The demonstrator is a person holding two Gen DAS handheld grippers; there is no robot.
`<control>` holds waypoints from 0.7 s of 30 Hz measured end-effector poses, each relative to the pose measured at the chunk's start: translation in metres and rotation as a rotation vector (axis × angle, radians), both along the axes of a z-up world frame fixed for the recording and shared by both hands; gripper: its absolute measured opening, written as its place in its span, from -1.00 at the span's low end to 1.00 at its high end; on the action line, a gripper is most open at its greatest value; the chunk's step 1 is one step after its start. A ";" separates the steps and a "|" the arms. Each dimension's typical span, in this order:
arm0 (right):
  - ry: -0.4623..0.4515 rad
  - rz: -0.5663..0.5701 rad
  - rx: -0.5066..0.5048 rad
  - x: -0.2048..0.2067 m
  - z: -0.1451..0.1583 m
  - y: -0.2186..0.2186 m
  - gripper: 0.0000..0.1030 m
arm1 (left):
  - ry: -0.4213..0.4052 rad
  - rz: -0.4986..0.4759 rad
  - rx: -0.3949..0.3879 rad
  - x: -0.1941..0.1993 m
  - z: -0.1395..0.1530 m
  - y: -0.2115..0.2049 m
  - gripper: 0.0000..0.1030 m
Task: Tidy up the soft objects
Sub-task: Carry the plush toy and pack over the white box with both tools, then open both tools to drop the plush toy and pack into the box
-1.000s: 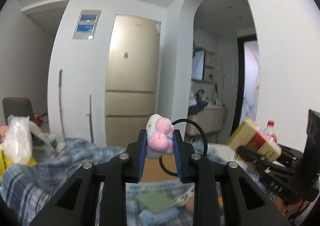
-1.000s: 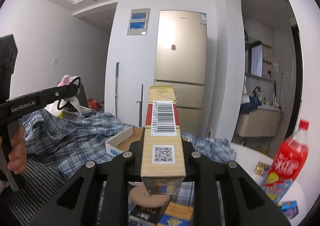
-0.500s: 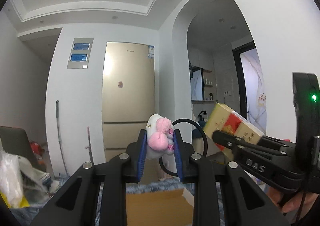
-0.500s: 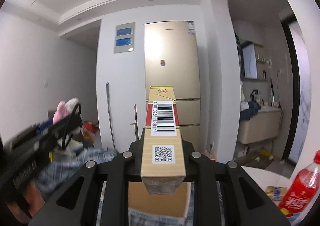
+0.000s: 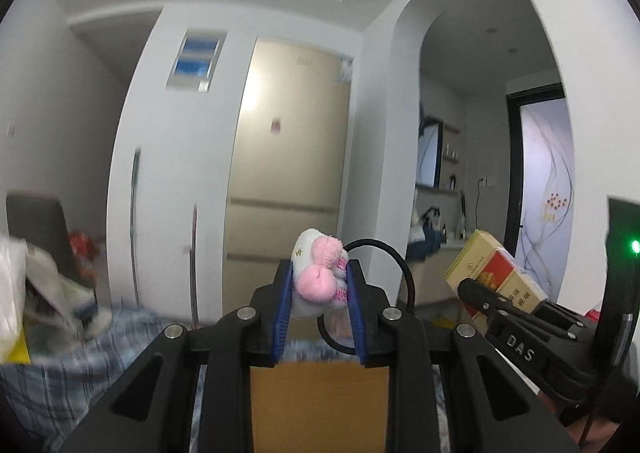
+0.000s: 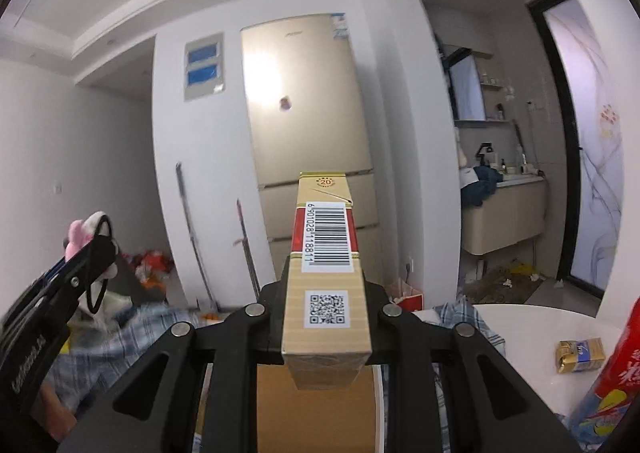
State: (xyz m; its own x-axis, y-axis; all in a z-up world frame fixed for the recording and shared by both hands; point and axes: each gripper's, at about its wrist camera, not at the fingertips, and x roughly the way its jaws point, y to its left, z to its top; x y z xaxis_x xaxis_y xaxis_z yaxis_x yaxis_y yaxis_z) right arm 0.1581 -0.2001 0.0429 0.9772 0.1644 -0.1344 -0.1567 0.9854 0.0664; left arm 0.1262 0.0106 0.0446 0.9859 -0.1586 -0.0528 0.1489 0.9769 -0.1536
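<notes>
My left gripper [image 5: 319, 281] is shut on a small pink and white plush toy [image 5: 318, 277] with a black loop [image 5: 394, 265], held up in the air. It also shows at the left of the right wrist view [image 6: 86, 233]. My right gripper [image 6: 325, 305] is shut on a long gold and red carton [image 6: 326, 273] with a barcode and a QR label, also raised. That carton shows at the right of the left wrist view [image 5: 494, 273]. A brown cardboard box [image 5: 318, 405] lies below my left gripper and also shows in the right wrist view [image 6: 316, 409].
A blue plaid cloth [image 5: 100, 337] covers the surface below. A white plastic bag [image 5: 12, 293] sits at the far left. A white round table [image 6: 540, 333] holds a small gold pack [image 6: 580, 349] and a red drink bottle [image 6: 612, 377]. A beige fridge [image 6: 304, 109] stands behind.
Both grippers rose from near the table and stay raised with their loads. The views now tilt slightly back down, so the cardboard box fills more of the bottom.
</notes>
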 end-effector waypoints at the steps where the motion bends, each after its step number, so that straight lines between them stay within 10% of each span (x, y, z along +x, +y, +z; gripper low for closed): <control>1: 0.006 0.005 -0.010 0.001 -0.004 0.001 -0.58 | 0.026 0.005 -0.006 0.006 0.000 0.004 -0.49; 21: 0.291 0.075 -0.061 0.041 -0.054 0.006 -0.58 | 0.457 0.001 0.087 0.091 -0.062 0.006 -0.48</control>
State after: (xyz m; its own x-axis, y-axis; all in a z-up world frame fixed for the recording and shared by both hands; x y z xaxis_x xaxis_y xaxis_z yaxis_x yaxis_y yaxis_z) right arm 0.1994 -0.1941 -0.0107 0.8818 0.2174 -0.4186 -0.2120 0.9754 0.0600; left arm 0.2171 0.0167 -0.0172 0.8588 -0.1332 -0.4947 0.0842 0.9892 -0.1203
